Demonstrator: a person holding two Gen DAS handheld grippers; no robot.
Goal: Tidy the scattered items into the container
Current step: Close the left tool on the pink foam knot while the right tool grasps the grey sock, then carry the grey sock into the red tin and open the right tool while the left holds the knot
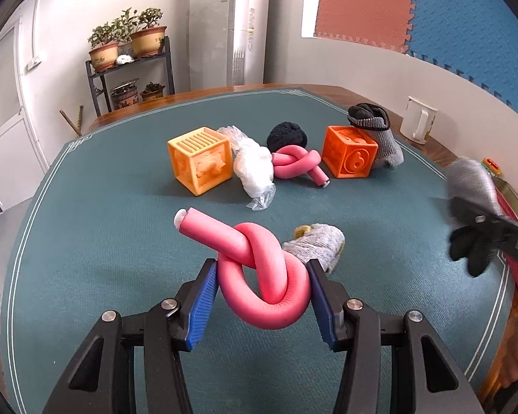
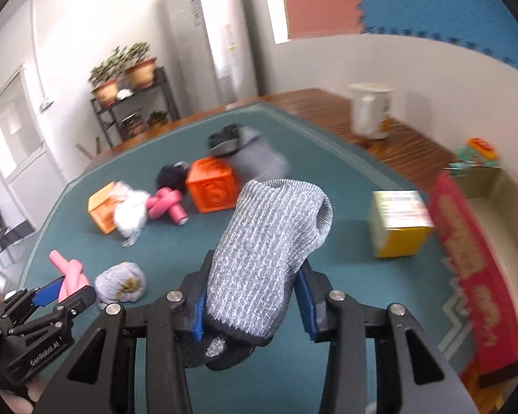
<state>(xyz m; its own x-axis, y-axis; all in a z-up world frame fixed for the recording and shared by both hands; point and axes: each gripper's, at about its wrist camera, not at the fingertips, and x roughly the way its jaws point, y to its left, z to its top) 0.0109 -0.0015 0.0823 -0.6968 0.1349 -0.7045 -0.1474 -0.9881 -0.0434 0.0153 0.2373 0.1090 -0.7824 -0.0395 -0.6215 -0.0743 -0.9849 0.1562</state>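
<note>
On the left, I am holding the knotted pink foam roller (image 1: 262, 276) in my left gripper (image 1: 263, 296); on the right, my right gripper (image 2: 250, 296) is clamping the grey sock (image 2: 269, 248). The sock is overhanging and could slip, I think. Only the right wrist view is showing the container (image 2: 483, 186), far right.

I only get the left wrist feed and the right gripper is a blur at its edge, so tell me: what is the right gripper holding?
Observer: The right gripper is shut on a grey knit sock, lifted off the green mat.
Operator: Where is the container?
Observer: An open red-walled box sits at the mat's right edge.
Operator: Anything near it I can't see?
Observer: A yellow carton stands on the mat just left of that box.
</note>
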